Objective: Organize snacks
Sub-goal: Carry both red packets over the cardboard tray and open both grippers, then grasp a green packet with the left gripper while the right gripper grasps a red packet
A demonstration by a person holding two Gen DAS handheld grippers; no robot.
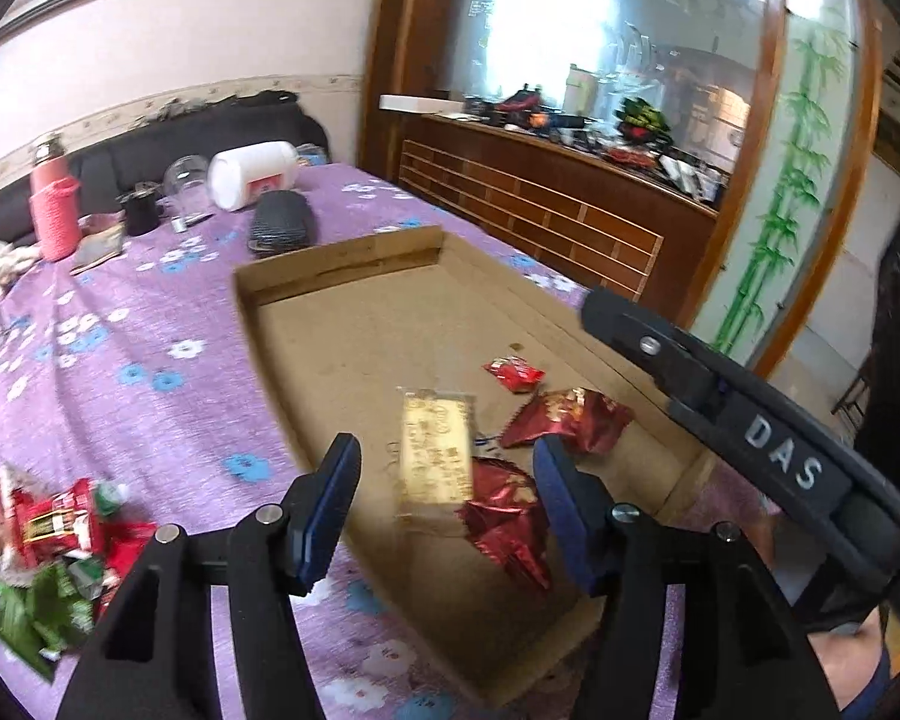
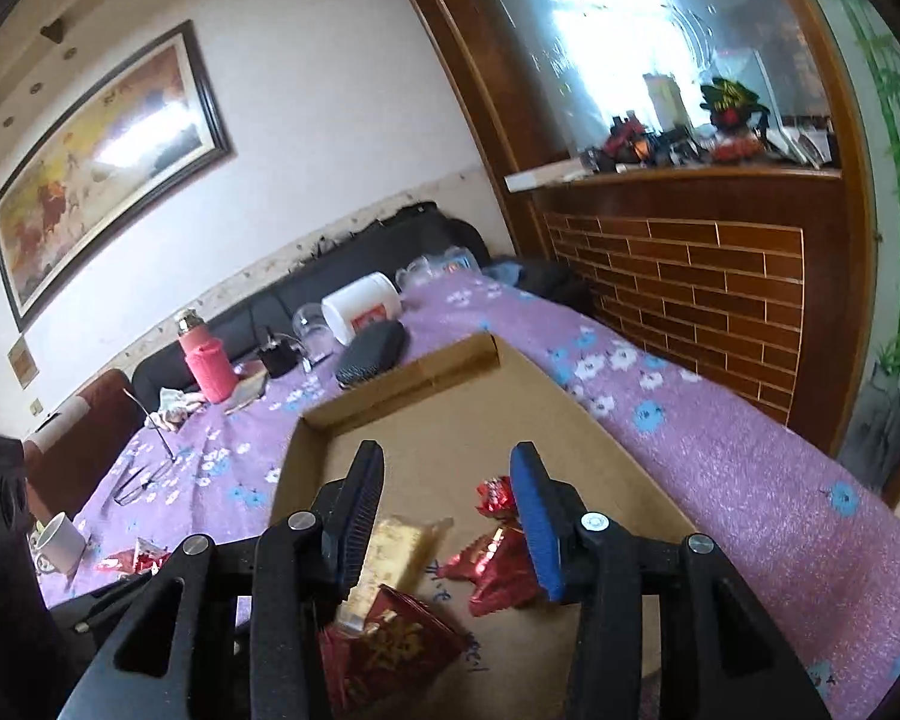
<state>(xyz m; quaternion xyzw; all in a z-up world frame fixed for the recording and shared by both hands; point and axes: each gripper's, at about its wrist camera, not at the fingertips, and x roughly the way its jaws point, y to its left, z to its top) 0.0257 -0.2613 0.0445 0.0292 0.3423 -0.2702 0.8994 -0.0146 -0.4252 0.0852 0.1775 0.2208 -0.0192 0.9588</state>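
A shallow cardboard box (image 1: 342, 258) lies on the purple flowered tablecloth. In it lie a gold snack packet (image 1: 437, 450), several red foil packets (image 1: 561, 417) and a small red packet (image 1: 513, 372). My left gripper (image 1: 447, 504) is open and empty above the box's near end, over the gold packet. My right gripper (image 2: 447, 516) is open and empty over the same box (image 2: 402, 384), above the gold packet (image 2: 390, 564) and the red foil packets (image 2: 498, 564). The right gripper's body shows in the left wrist view (image 1: 720, 408). A pile of red and green snack packets (image 1: 48, 552) lies on the cloth left of the box.
At the table's far end stand a pink bottle (image 1: 54, 204), a white tub on its side (image 1: 252, 174), a clear glass (image 1: 186, 186) and a dark pouch (image 1: 282, 222). A white mug (image 2: 60, 540) sits at the left edge. A wooden counter (image 1: 540, 204) runs along the right.
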